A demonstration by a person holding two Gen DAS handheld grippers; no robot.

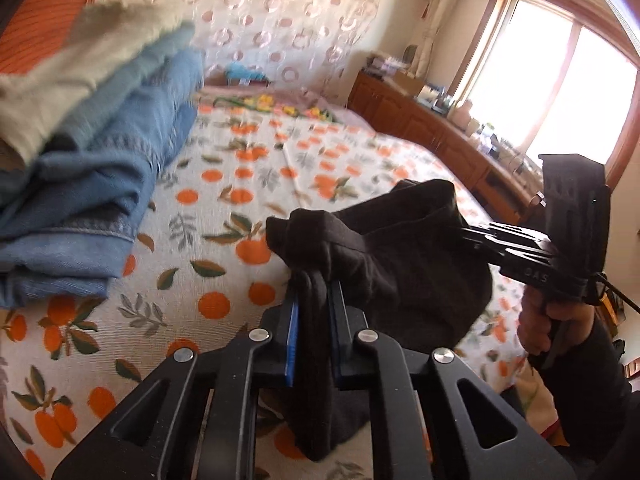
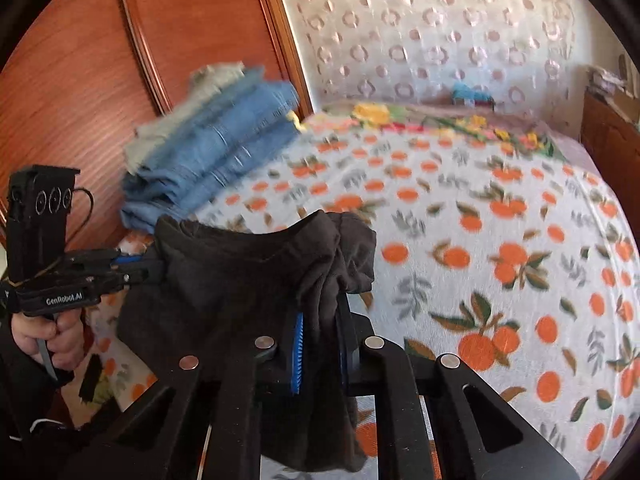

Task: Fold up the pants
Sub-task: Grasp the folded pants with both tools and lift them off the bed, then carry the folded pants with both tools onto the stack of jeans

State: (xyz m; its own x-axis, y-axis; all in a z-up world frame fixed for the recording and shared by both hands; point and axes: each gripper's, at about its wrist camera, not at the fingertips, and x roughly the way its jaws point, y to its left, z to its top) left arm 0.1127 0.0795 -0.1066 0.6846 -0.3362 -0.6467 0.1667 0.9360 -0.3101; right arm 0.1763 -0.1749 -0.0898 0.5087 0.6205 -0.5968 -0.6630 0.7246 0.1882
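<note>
Dark brown-black pants hang bunched between the two grippers above the bed. My left gripper is shut on one edge of the cloth, which fills the gap between its blue pads and droops below them. My right gripper, held by a hand at the right, bites the other end. In the right wrist view the pants stretch from my right gripper, shut on a gathered fold, across to the left gripper at the left.
A stack of folded blue jeans with a pale garment on top sits at the bed's left by the wooden headboard. The orange-print sheet spreads ahead. A wooden cabinet runs under the window at the right.
</note>
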